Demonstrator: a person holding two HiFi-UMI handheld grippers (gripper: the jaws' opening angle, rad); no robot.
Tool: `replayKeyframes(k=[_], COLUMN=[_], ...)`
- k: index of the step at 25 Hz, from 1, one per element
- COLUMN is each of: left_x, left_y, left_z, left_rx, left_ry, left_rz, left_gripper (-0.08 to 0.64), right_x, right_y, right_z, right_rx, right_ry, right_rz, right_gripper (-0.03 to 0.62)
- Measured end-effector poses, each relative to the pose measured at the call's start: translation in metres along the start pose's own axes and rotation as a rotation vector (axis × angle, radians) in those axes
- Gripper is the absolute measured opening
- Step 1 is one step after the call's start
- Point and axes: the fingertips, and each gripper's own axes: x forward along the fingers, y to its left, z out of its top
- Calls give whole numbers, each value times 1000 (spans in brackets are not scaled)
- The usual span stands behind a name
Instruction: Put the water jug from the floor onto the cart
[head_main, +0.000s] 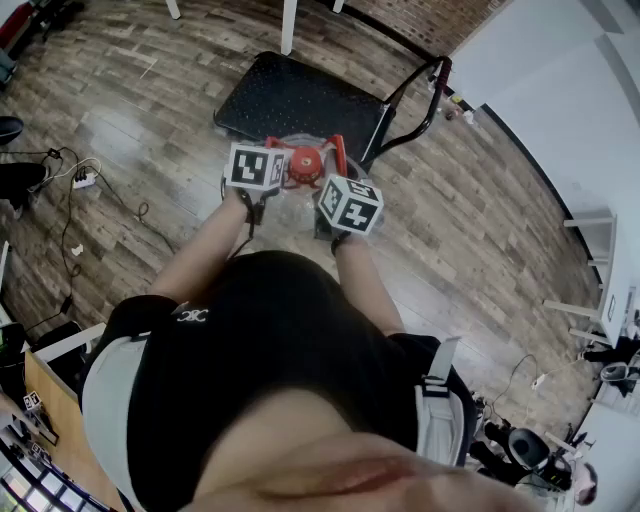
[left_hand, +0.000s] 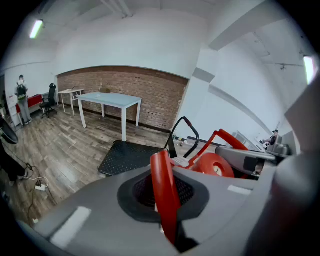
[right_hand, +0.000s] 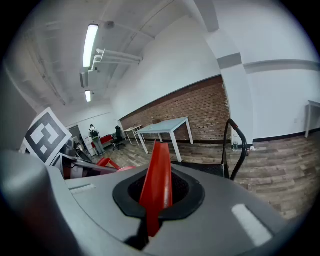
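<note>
Both grippers (left_hand: 167, 220) (right_hand: 152, 215) on clear, red-handled water jug (head_main: 298, 206)

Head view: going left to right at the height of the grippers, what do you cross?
Power strip on the floor → left gripper → jug cap → right gripper → cart handle. The jug handle, clamped by both grippers, spans them, so it is left out.

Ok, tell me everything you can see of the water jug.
The water jug is a clear plastic bottle with a red cap and a red carrying handle arching over it. It stands upright just short of the black cart, partly hidden by the left gripper and right gripper, each shut on a strip of that handle. Whether it touches the floor cannot be told.
</note>
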Motion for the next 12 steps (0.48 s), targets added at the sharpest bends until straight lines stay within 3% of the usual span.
replayKeyframes(k=[12], left_x=[-16], left_y=[17], left_z=[2], left_rx=[2], left_ry=[-44], left_rz=[15], left_gripper=[0], right_x=[2], right_y=[21], right_z=[-4], right_rx=[33], right_ry=[-10], right_rz=[42], right_gripper=[14])
